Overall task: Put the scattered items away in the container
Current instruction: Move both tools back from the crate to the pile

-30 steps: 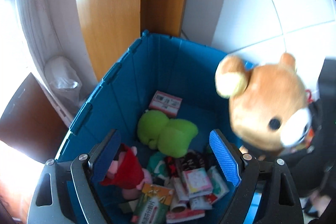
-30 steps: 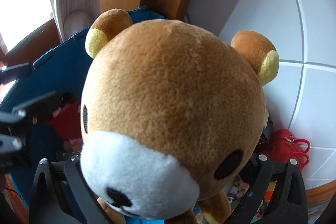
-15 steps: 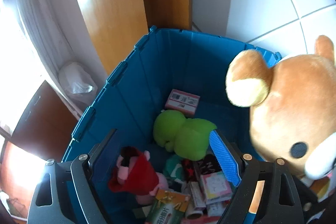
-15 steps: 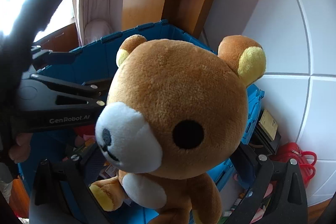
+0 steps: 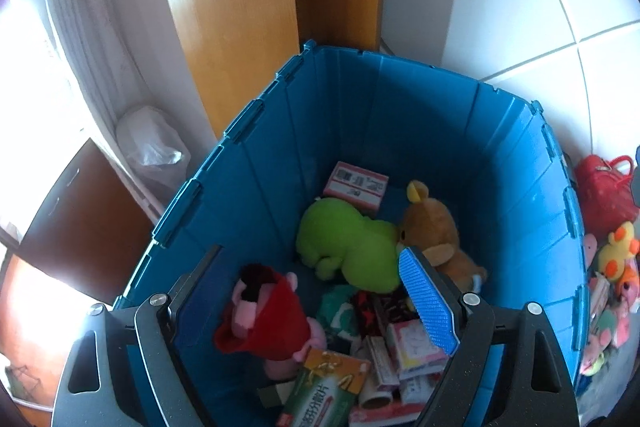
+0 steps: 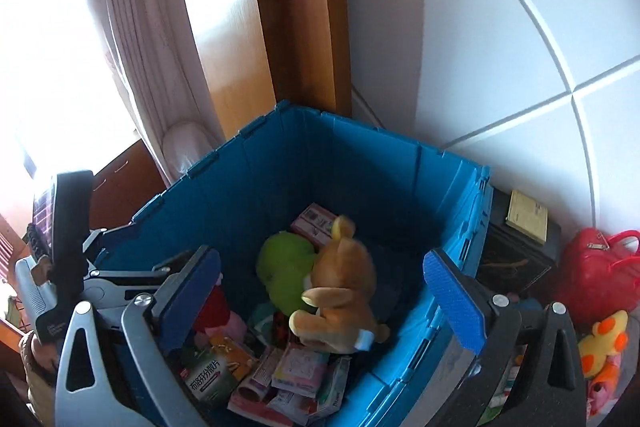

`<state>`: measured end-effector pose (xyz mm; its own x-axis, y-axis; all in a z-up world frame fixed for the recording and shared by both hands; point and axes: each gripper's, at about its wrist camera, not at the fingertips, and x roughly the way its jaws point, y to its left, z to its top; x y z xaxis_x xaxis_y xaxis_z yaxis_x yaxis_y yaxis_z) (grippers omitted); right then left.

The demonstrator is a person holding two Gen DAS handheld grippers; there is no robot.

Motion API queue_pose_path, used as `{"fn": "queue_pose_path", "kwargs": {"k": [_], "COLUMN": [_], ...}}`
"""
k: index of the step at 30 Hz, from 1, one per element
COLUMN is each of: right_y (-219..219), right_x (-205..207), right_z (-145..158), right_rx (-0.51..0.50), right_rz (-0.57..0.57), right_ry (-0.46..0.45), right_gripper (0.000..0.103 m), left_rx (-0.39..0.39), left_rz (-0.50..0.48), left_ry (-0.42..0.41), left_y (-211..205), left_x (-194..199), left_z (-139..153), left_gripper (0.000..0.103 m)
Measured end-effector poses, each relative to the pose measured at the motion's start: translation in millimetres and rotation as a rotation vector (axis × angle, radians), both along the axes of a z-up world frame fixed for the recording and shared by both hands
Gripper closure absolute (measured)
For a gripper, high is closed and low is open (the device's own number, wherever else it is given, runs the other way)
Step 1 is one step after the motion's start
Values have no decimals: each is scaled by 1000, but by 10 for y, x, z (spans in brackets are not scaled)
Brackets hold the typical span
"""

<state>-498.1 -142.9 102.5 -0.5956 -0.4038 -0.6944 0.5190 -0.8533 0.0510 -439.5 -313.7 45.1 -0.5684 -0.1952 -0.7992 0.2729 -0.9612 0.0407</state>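
A brown teddy bear lies inside the blue crate, leaning on a green plush. A red and pink plush, boxes and packets also fill the crate bottom. My left gripper hangs open above the crate's near side, nothing between its fingers. My right gripper is open too, above the crate's right part, well over the bear. The left gripper's body shows at the left in the right wrist view.
Outside the crate's right wall lie a red bag, a yellow duck toy and other small toys. A dark box stands behind the crate. Wooden door frame, curtain and white wall surround it.
The right gripper has let go of the teddy bear, which dropped into the crate beside the green plush. The right jaws now stand open and empty. The left gripper rose slightly.
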Motion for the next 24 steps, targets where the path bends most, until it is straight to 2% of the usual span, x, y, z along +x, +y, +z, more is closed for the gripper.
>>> {"fn": "queue_pose_path", "kwargs": {"k": [4, 7, 24], "right_y": [28, -140, 51], "right_x": [179, 210, 520], "right_z": [71, 141, 56], "right_rx": [3, 27, 126], "right_rz": [-31, -39, -48], "right_ry": [11, 18, 11], "right_gripper": [0, 0, 0], "left_rx": [9, 20, 25], "left_rz": [-15, -29, -68], "left_ry": [6, 9, 50], "left_y": [46, 82, 222], "left_x": [36, 80, 455], "left_z": [16, 38, 207], "left_gripper": [16, 16, 16]}}
